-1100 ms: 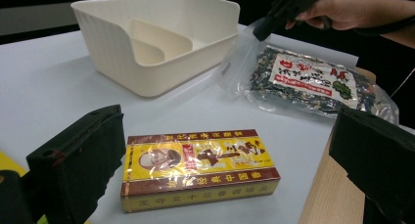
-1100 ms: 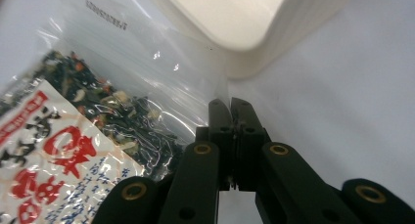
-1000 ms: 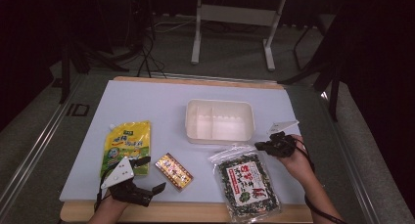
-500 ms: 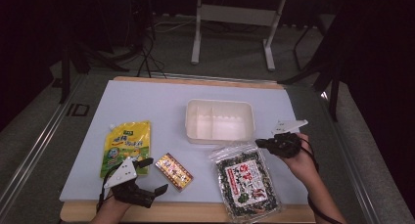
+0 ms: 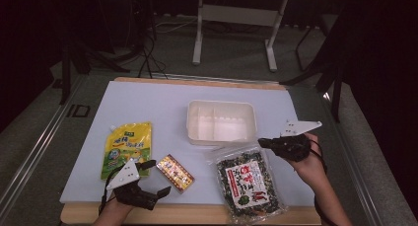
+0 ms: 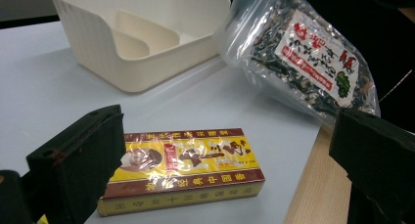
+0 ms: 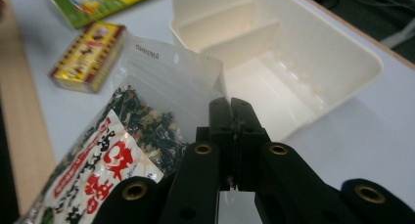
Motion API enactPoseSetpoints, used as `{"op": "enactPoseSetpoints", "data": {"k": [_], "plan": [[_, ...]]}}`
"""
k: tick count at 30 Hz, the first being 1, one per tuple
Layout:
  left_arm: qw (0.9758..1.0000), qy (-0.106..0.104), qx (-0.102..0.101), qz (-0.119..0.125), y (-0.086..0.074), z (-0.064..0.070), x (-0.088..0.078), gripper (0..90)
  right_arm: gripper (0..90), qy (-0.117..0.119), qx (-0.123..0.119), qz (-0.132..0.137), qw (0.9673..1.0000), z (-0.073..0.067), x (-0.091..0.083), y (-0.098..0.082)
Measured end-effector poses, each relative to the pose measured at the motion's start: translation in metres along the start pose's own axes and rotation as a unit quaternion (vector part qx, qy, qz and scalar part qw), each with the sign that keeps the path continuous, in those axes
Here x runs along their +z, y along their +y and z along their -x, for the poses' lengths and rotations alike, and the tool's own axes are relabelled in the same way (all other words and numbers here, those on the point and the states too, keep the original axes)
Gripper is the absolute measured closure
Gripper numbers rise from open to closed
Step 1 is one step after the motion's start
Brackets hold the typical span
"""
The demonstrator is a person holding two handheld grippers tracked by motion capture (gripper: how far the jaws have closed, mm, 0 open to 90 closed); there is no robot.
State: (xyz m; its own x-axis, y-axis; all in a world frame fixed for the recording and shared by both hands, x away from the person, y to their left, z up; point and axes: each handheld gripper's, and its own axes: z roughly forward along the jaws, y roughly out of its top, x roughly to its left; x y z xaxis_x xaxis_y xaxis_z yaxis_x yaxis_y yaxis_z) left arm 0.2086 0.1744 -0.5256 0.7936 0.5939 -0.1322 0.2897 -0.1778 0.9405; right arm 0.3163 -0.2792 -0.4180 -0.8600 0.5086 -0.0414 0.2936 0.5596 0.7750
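Right hand-held gripper [image 5: 263, 142], centre-right, is clamped on the seaweed bag's [image 5: 249, 182] clear top edge beside the white tray [image 5: 221, 107]; left hand-held gripper [image 5: 153, 177], jaws apart, flanks the yellow box [image 5: 175, 172] near the surface's [image 5: 162, 102] bottom edge

A lab or recording studio rather than a home — the white-topped bench [image 5: 162, 102] stands on grey carpet in a dark, black-curtained room, with cables [image 5: 148, 58] trailing across the floor, metal floor rails [image 5: 29, 152] alongside, and a white desk frame [image 5: 236, 18] behind.
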Motion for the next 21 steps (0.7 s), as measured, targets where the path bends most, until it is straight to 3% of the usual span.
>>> {"op": "enactPoseSetpoints", "data": {"k": [5,8,12,15,17,21], "plan": [[1.0000,0.001,0.006,-0.002,0.006,0.002,0.003,0.5,89.7,0.006,-0.017,0.015,0.9997,-0.010,-0.007,0.009],[0.9995,-0.001,0.021,-0.022,0.018,0.005,0.008,0.5,89.7,0.006,-0.023,0.019,0.9995,-0.014,-0.009,0.011],[0.9988,-0.019,0.020,-0.040,0.034,0.008,0.018,0.5,89.7,0.009,-0.029,0.023,0.9993,-0.017,-0.009,0.013],[0.9987,-0.027,0.014,-0.040,0.039,0.007,0.024,0.5,89.7,0.012,-0.034,0.030,0.9989,-0.021,-0.013,0.016],[0.9981,-0.039,0.000,-0.047,0.046,0.004,0.034,1.0,89.7,0.012,-0.039,0.036,0.9985,-0.023,-0.016,0.019],[0.9968,-0.060,-0.012,-0.052,0.053,0.000,0.049,6.4,89.7,0.014,-0.049,0.045,0.9977,-0.029,-0.020,0.024]]}}
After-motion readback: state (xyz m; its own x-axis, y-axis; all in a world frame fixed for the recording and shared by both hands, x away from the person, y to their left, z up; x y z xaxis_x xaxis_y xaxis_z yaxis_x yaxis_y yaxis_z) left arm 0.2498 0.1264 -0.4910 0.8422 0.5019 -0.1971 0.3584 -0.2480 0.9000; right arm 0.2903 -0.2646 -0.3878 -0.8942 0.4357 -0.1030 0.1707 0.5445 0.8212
